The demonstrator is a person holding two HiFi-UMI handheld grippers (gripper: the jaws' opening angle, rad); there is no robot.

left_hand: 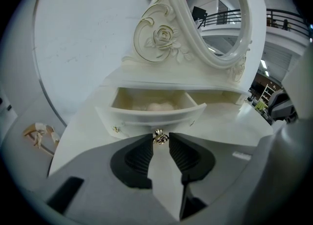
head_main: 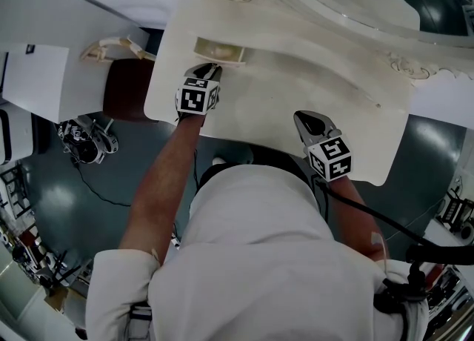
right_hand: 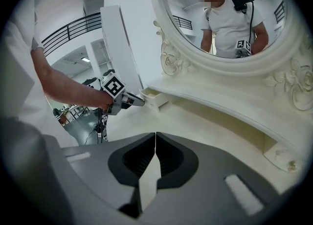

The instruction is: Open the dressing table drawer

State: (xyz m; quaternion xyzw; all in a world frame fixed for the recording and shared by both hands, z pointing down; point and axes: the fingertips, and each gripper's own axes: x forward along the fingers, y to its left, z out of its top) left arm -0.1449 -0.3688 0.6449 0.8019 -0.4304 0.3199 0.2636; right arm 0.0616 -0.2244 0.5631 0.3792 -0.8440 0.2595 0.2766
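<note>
The cream dressing table (head_main: 326, 87) has its small left drawer (head_main: 219, 52) pulled out. In the left gripper view the drawer (left_hand: 151, 117) stands open, with a pale rounded thing inside. Its gold knob (left_hand: 160, 137) sits right between the tips of my left gripper (left_hand: 161, 139). The jaws stand a little apart around the knob, and a thin gap shows beside it. My right gripper (head_main: 307, 120) hovers over the table's front right with its jaws closed together on nothing. The right gripper view shows the left gripper (right_hand: 131, 100) at the drawer (right_hand: 155, 98).
An oval mirror (left_hand: 215, 18) in a carved frame rises behind the drawer. A second small gold knob (left_hand: 116, 129) sits on the drawer front's left end. A dark brown seat (head_main: 126, 89) stands left of the table, with cables and gear (head_main: 85, 139) on the floor.
</note>
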